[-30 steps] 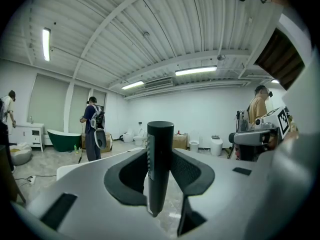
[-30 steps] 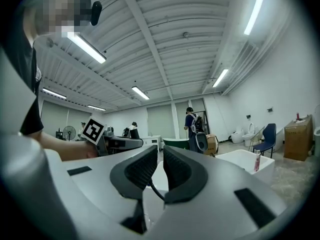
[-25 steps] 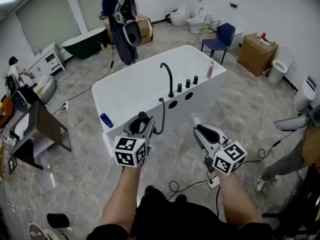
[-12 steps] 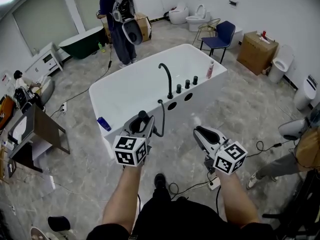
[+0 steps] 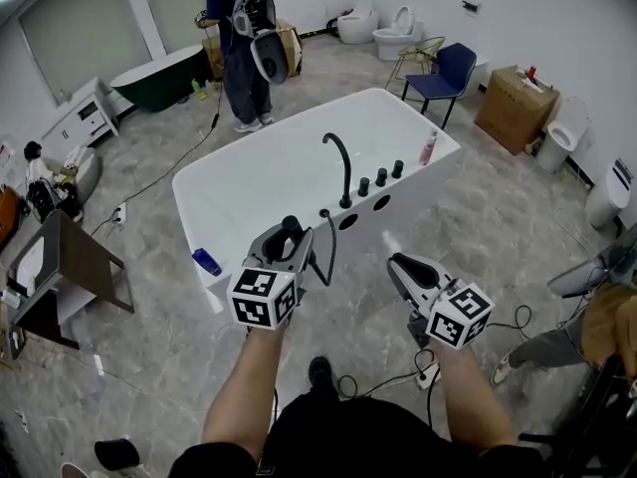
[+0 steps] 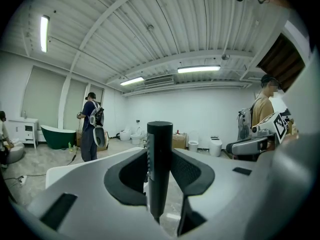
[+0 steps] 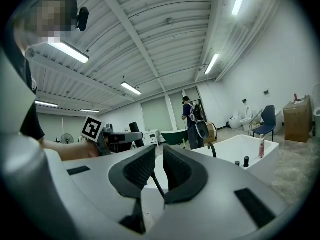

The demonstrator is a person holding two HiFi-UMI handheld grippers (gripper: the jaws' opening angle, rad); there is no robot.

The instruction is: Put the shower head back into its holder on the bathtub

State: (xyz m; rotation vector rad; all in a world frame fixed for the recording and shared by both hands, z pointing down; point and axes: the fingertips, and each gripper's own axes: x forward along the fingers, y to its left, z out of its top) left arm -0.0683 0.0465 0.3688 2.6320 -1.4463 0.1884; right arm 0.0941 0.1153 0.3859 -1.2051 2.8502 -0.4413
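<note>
**Shower head** [image 6: 159, 164]: black, stick-shaped. It stands upright in the left gripper [image 5: 287, 242], whose jaws are clamped on its handle. In the head view it is off the tub, at about 7 o'clock from the faucet [image 5: 341, 167].

**Hose** [image 5: 329, 249]: black. It loops from the handle up to the tub deck.

**Right gripper** [image 5: 395, 262]: at 3 o'clock from the left gripper. Its jaws stand a narrow slit apart with nothing between them.

**Bathtub** [image 5: 249, 182]: white, at 12 o'clock ahead of both grippers. The knobs [image 5: 381, 177] sit in a row at 3 o'clock from the faucet.

**Holder** [image 5: 323, 212]: probably the small fitting at the deck edge where the hose ends, at 7 o'clock from the faucet. It is too small to be sure.

**Step in hand:** the approach. The head is gripped but is not yet over the deck.

**Next move calls for:**
- Carry the head towards 12 o'clock.
- Bring the handle's hose end directly above the fitting.
- Lower it straight in, feeding the hose slack so it does not snag.
- Let go only once the head is seated.
</note>
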